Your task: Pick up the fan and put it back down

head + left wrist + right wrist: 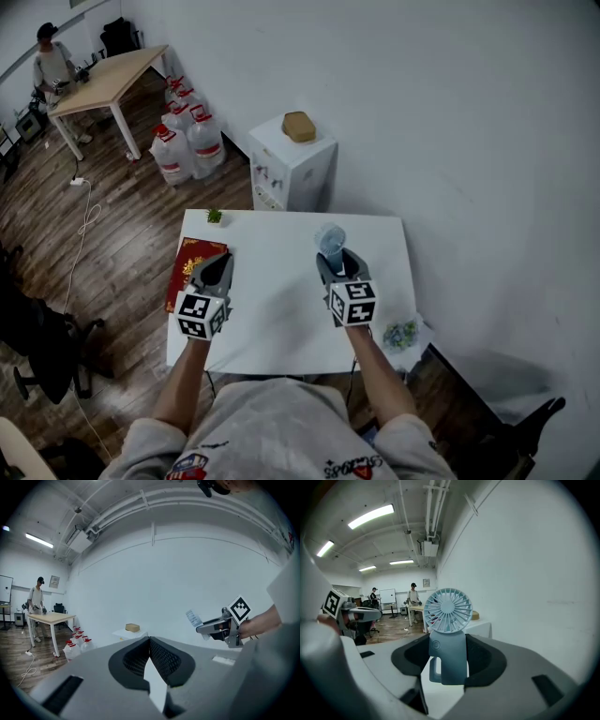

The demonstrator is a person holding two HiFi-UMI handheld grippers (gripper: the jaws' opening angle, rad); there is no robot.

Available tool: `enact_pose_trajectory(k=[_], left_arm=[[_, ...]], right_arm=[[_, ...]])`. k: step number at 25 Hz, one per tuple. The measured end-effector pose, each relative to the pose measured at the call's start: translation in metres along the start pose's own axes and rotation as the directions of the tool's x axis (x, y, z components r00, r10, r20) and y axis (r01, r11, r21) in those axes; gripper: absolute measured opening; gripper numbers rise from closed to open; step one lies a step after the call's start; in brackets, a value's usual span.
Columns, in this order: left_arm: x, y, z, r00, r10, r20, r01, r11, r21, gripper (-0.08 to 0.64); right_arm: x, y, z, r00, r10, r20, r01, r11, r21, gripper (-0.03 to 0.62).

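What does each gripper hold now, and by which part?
The right gripper holds the fan by its handle, the round head upward. The left gripper is shut and holds nothing.

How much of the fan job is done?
Done: the fan is picked up, clamped by its handle in the right gripper and raised off the white table. In hand: that gripper holds it in the air with its head upright. To do: set it back down on the table and let go. The left gripper is shut and empty.
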State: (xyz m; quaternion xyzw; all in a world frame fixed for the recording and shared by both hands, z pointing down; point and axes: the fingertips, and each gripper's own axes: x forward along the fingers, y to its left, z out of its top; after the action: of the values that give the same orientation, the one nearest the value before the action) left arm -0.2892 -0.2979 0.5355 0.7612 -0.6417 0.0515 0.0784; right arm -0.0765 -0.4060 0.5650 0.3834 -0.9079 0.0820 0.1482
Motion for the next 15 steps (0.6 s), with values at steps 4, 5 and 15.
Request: enact_pose_trajectory(k=[4, 5, 15], left_arm=[[0.004, -0.007, 0.010, 1.000, -0.018, 0.019, 0.018, 1.000, 0.008, 0.005], [0.004, -0.008, 0.011, 1.000, -0.022, 0.021, 0.022, 1.000, 0.009, 0.005], [0.000, -0.013, 0.015, 0.999, -0.036, 0.019, 0.035, 0.999, 0.010, 0.005]], right_arm=[[-0.023, 0.015, 0.039, 0.996, 0.018, 0.089, -0.014, 0.999, -0.038, 0.219], [-0.027, 0.019, 0.045, 0.995, 0.022, 0.102, -0.018, 0.999, -0.042, 0.219], [-0.039, 0.024, 0.051, 0.993, 0.019, 0.114, -0.015, 0.999, -0.033, 0.219]])
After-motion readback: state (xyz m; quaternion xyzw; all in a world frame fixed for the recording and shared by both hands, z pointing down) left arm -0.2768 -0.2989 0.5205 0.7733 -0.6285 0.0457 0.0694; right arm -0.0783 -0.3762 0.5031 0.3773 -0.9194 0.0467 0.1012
